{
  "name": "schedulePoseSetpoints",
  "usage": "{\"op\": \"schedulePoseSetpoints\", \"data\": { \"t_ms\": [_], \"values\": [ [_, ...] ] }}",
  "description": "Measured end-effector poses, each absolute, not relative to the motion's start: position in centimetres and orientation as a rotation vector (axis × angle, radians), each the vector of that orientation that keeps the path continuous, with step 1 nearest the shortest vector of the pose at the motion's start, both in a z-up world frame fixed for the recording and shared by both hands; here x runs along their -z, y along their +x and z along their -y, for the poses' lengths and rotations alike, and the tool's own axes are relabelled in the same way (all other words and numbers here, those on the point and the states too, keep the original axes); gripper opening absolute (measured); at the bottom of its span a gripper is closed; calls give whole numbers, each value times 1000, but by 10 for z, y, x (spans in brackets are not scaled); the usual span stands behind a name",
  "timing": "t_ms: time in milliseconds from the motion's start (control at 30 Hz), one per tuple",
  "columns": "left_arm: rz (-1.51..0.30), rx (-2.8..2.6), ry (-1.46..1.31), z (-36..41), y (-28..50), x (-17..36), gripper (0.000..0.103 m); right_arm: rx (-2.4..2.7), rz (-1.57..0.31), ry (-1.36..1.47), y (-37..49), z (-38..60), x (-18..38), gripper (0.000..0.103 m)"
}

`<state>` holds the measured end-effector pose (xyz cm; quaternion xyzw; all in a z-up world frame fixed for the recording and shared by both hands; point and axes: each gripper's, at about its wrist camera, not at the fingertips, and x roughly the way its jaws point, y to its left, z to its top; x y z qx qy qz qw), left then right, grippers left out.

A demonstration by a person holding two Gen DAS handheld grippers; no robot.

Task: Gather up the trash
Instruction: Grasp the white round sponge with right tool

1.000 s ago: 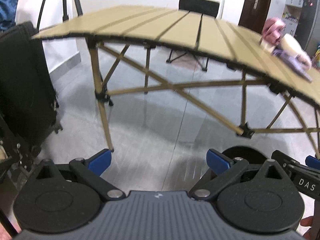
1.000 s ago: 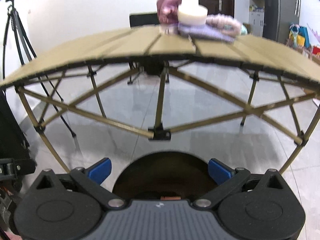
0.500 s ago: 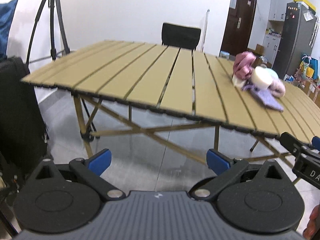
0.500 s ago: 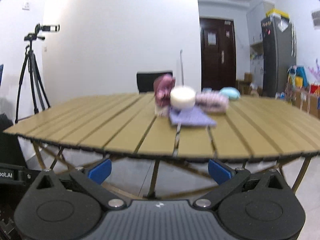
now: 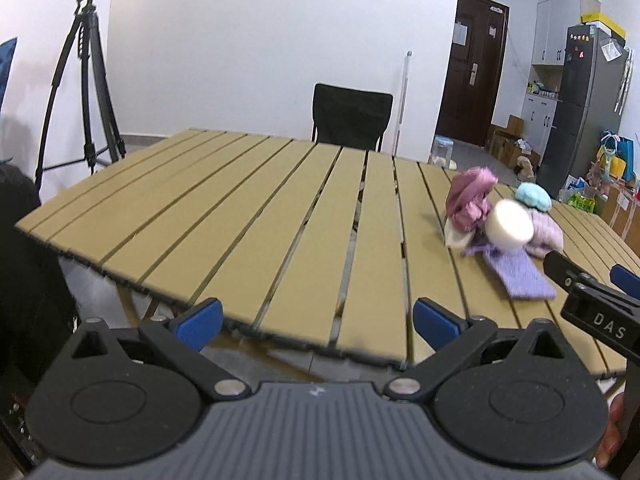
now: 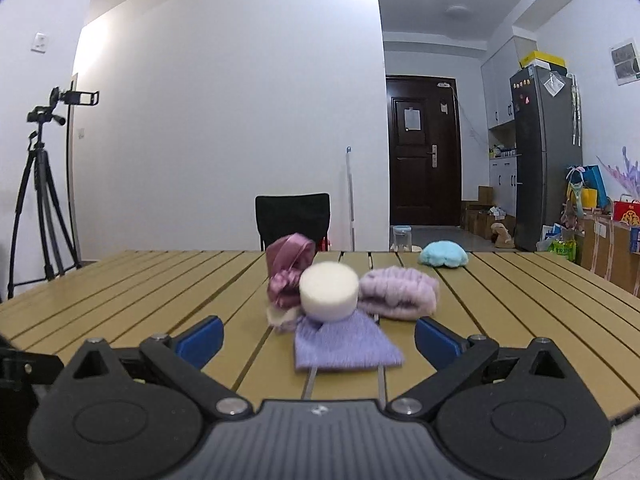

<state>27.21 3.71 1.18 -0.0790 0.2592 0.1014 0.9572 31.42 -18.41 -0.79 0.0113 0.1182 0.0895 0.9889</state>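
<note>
Only one piece of lettering can be read — the white capitals "DAS" on a small black block of the right hand-held gripper [image 5: 596,300], which juts in at the right edge of the left wrist view. The sheets of paper stuck on the dark brown wooden door [image 6: 424,156], the magnets and notes on the tall grey refrigerator [image 6: 546,152] and the print on the red box [image 6: 626,216] at the far right are too small and blurred to make out.

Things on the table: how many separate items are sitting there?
5: purple cloth nearest, cream puck behind it, pink ribbon bundle to the left, lilac knit to the right, blue fluffy piece farthest. More may be hidden.
</note>
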Motion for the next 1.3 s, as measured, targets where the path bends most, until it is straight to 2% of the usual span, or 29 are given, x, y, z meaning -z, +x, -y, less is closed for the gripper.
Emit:
{"op": "schedulePoseSetpoints", "data": {
  "t_ms": [367,433,733,767,900,1300],
  "values": [
    [-538,-196,-173,-31,342,-18,103,-178,-272,18,401,182,13,92],
    [-537,-201,-171,-30,352,-20,103,-177,-286,21,414,179,13,86],
    [-558,-191,-167,-28,377,-15,103,-157,-374,22,450,168,12,84],
    [-560,-191,-166,-27,378,-14,103,-150,-380,14,452,167,11,82],
    [-565,-190,-172,-26,380,-13,103,-137,-412,3,462,164,14,57],
    [-567,-184,-180,-15,379,-11,103,-192,-394,88,455,187,9,53]
  ]
}}
